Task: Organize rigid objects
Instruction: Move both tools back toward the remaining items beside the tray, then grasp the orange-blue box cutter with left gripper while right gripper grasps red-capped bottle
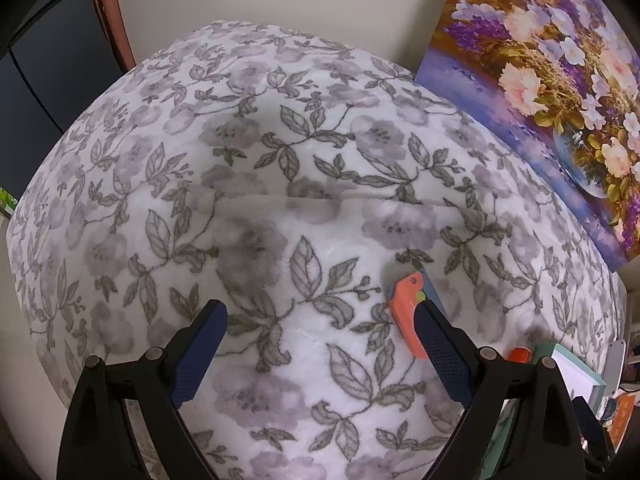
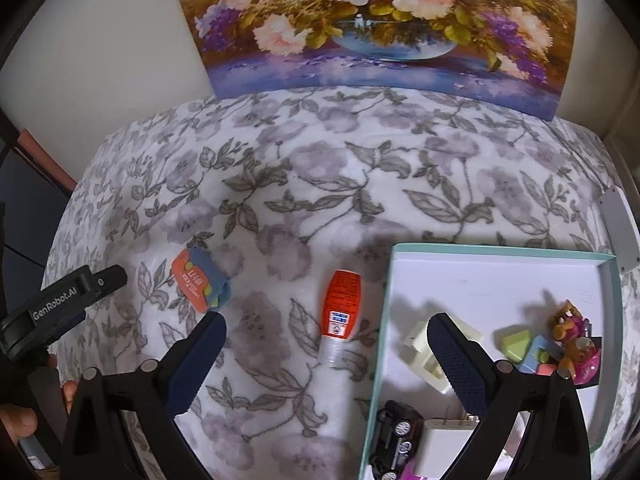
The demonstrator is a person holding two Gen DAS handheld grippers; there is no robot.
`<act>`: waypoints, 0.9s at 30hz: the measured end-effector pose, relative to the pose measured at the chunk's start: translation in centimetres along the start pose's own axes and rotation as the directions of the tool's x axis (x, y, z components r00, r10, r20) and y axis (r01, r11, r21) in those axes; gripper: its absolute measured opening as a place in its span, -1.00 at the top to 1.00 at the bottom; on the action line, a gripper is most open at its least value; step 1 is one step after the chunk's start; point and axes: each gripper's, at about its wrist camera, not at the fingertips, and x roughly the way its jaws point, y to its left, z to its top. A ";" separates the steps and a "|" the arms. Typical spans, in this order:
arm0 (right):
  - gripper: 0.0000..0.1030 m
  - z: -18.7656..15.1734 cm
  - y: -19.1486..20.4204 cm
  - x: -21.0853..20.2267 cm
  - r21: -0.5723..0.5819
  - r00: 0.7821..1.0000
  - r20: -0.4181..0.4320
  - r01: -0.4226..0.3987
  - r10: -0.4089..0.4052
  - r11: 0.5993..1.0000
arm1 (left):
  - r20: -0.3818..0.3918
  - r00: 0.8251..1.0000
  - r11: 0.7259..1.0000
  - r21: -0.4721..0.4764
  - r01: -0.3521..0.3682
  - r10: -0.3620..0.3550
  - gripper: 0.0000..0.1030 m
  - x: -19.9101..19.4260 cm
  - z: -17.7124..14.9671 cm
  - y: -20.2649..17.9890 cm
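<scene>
An orange and blue packet (image 2: 200, 284) lies on the floral blanket (image 2: 320, 168); in the left wrist view it (image 1: 408, 300) sits just beyond my right fingertip. An orange tube (image 2: 340, 312) lies between the packet and a teal-rimmed white box (image 2: 460, 249). The box holds a cream plastic piece (image 2: 424, 348), a black toy car (image 2: 396, 440), a green block (image 2: 518, 344) and a figurine (image 2: 572, 332). My left gripper (image 1: 320, 312) is open and empty above the blanket. My right gripper (image 2: 326, 330) is open and empty, straddling the tube and the box's left edge.
A flower painting (image 2: 372, 20) leans on the wall behind the blanket. The left gripper's body (image 2: 60, 304) shows at the left of the right wrist view. A dark cabinet (image 1: 48, 64) stands at the far left. The box corner (image 1: 576, 372) shows at lower right.
</scene>
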 end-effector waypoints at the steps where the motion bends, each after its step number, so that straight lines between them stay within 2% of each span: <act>1: -0.98 0.0 0.1 0.1 -0.005 1.000 -0.001 0.003 -0.003 1.000 | 0.003 1.000 1.000 -0.002 0.002 -0.002 -0.84 0.0 0.1 0.1; 6: -0.98 0.0 0.8 1.1 -0.022 1.000 -0.014 0.010 -0.010 1.000 | 0.012 1.000 1.000 -0.012 0.026 -0.026 -0.84 0.3 0.2 0.1; 12: -0.95 0.0 1.1 2.0 -0.024 1.000 -0.006 -0.005 0.005 1.000 | -0.041 0.996 0.997 -0.004 0.073 -0.073 -0.84 1.7 0.1 -0.4; 17: -0.67 0.1 1.5 2.8 -0.035 1.000 -0.007 -0.030 0.030 0.999 | -0.091 0.991 0.994 0.030 0.101 -0.098 -0.83 3.2 -0.5 -1.7; 27: -0.17 -0.2 0.6 4.7 -0.006 0.999 -0.048 0.003 -0.003 1.000 | -0.095 0.991 0.989 0.107 0.106 -0.096 -0.83 3.9 -1.1 -4.1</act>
